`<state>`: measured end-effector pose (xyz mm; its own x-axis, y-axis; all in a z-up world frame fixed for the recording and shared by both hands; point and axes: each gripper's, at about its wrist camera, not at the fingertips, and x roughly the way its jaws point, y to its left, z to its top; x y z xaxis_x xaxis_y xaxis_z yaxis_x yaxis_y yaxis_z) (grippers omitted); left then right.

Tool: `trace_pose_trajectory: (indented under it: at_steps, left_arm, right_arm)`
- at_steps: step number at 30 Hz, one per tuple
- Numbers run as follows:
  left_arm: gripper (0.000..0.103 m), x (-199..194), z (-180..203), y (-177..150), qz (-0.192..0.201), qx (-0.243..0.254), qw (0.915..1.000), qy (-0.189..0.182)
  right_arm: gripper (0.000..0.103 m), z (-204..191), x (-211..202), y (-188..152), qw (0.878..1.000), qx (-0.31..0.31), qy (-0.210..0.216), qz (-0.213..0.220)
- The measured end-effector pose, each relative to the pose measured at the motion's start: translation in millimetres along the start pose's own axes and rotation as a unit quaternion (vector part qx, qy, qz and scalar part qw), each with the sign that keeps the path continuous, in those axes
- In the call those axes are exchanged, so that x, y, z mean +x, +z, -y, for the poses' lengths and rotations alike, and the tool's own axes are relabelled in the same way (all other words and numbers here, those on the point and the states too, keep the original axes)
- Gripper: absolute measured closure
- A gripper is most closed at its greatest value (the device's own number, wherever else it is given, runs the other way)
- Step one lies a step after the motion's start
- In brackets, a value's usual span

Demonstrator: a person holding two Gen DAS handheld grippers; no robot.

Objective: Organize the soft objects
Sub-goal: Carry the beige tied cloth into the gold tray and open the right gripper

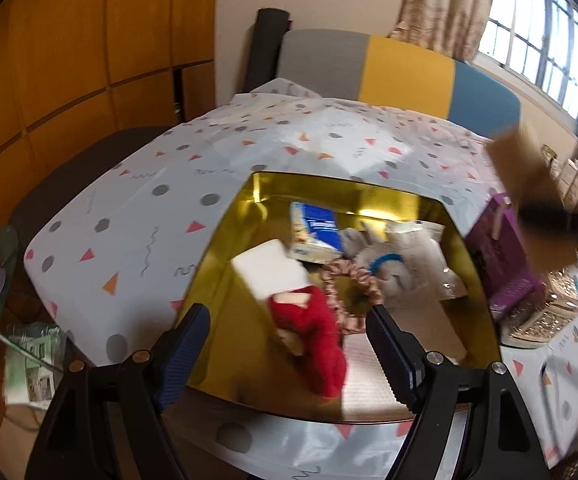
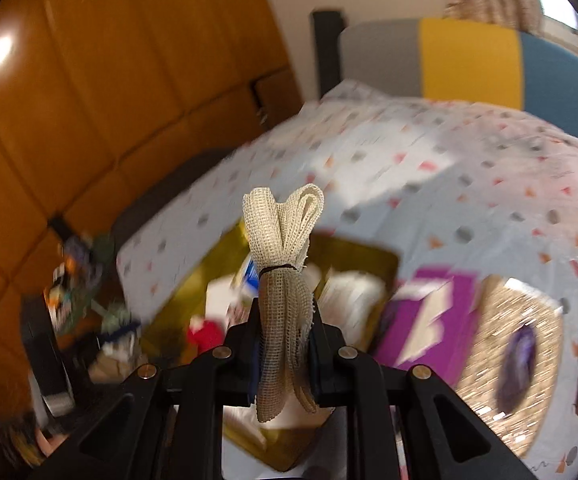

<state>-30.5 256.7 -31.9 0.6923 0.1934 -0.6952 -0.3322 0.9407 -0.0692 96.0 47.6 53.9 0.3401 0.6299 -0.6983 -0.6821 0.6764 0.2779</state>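
Setting: patterned tablecloth (image 1: 137,216) over a table, orange wood wall behind.
Mesh bundle (image 2: 285,300): cream netting tied with a dark band, upright, above the gold tray (image 2: 193,292).
Right gripper (image 2: 285,356): clamped on the mesh bundle's lower half.
Left gripper (image 1: 289,352): jaws spread wide, empty, over the gold tray's near edge.
Tray contents: red cloth (image 1: 317,340) nearest, white block (image 1: 269,272), blue-white pack (image 1: 315,236), pink scrunchie (image 1: 353,284).
Beside the gold tray: purple box (image 1: 501,256) to its right.
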Motion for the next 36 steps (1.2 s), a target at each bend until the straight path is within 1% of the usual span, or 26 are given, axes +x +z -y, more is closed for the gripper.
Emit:
trace_pose_trajectory:
  at_steps: [4,5,7,9,12,13,14,15,16,19,22,25,30,36]
  left_arm:
    - [0.022,-0.7,-7.7,-1.8,0.002,-0.006,0.9999,0.010]
    - [0.022,-0.7,-8.8,-1.7,0.002,-0.007,0.9999,0.011]
    - [0.022,-1.8,-9.5,-1.8,0.003,-0.007,0.9999,0.012]
    - [0.022,-2.8,-8.8,-1.8,0.005,-0.006,0.9999,0.012]
    - [0.022,-4.3,-7.6,-2.1,0.006,-0.003,0.9999,0.012]
    - [0.022,-4.7,-7.2,-2.3,0.006,-0.001,0.9999,0.011]
    - [0.022,-5.2,-6.7,-2.4,0.007,-0.001,0.9999,0.011]
    - [0.022,-5.5,-6.2,-1.9,0.007,0.000,0.9999,0.011]
    - [0.022,-5.5,-5.9,-2.1,0.006,0.001,0.9999,0.011]
    - [0.022,-4.9,-5.1,-2.9,0.004,0.000,0.9999,0.010]
    - [0.022,-5.9,-3.9,-3.1,0.005,0.003,0.9999,0.009]
    - [0.022,-8.3,-1.4,-3.4,0.008,0.007,0.9999,0.008]
    - [0.022,-12.9,1.9,-2.5,0.013,0.010,0.9998,0.008]
    - [0.022,-16.8,5.9,-0.9,0.018,0.018,0.9996,0.009]
  right_arm:
    - [0.086,-17.5,34.8,-29.0,0.998,-0.024,0.007,-0.049]
    - [0.086,-23.5,48.5,-38.0,0.997,-0.032,0.001,-0.070]
    - [0.086,-26.8,63.2,-52.6,0.995,-0.048,-0.010,-0.092]
    - [0.086,-34.1,83.6,-65.3,0.990,-0.070,-0.032,-0.121]
    - [0.082,-40.9,104.9,-80.1,0.982,-0.098,-0.065,-0.150]
    - [0.079,-41.6,110.1,-81.1,0.980,-0.102,-0.071,-0.157]
    - [0.079,-41.9,113.6,-83.0,0.978,-0.105,-0.073,-0.163]
    - [0.075,-41.9,115.0,-85.2,0.978,-0.103,-0.073,-0.164]
    - [0.068,-41.8,114.9,-86.2,0.979,-0.102,-0.072,-0.162]
    - [0.063,-39.7,111.5,-86.7,0.982,-0.096,-0.069,-0.148]
    - [0.062,-33.5,105.5,-85.7,0.985,-0.082,-0.067,-0.135]
    - [0.060,-34.8,96.7,-80.5,0.989,-0.069,-0.058,-0.119]
    - [0.058,-35.0,78.7,-77.9,0.992,-0.059,-0.055,-0.092]
    - [0.058,-33.6,49.8,-73.9,0.995,-0.060,-0.066,-0.047]
